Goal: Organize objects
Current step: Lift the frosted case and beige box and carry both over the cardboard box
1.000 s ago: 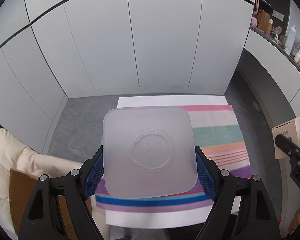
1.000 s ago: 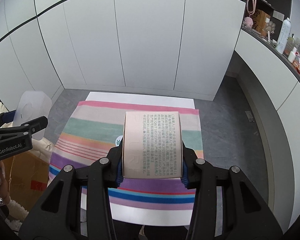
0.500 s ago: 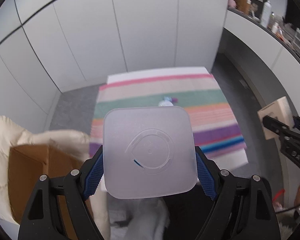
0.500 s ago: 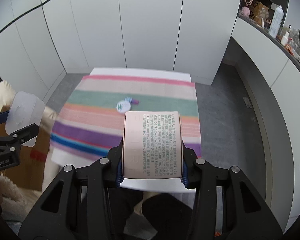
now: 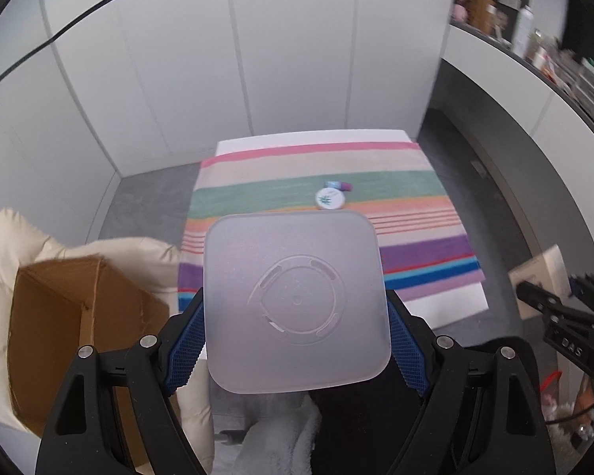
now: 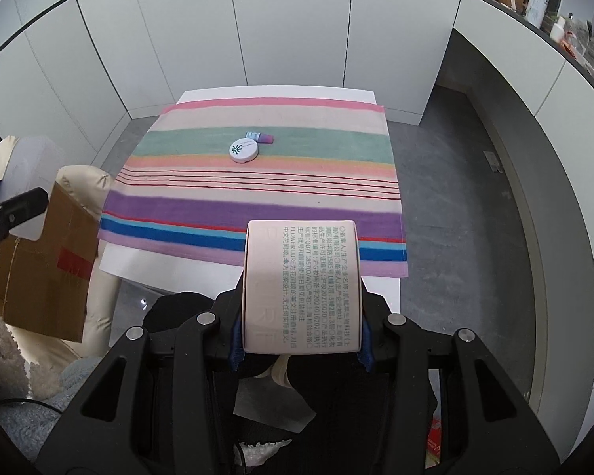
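Starting at the fingers: our left gripper [image 5: 297, 340] is spread pretty wide, blue pads [image 5: 184, 350] clamped on both sides of a frosted square container [image 5: 295, 301]. We only see its flat face, so no idea what's inside, if anything. The right gripper [image 6: 301, 334] is closed about halfway on a pale pink box [image 6: 303, 287] with small printed text, pads pressing its two sides.

What changed over the last second: both hands pulled back toward us. The striped cloth [image 6: 257, 194] used to sit right under the grippers; now it's out ahead, and a white round tin [image 6: 244, 150] and a little purple-capped bottle [image 6: 259, 137] have come into view on its green stripe, touching or nearly. Grips haven't budged.

So it looks like both items are being carried off the table, maybe toward the cardboard box [image 5: 71, 328] on our left. It's open, and nothing shows in the part of its inside we can see.
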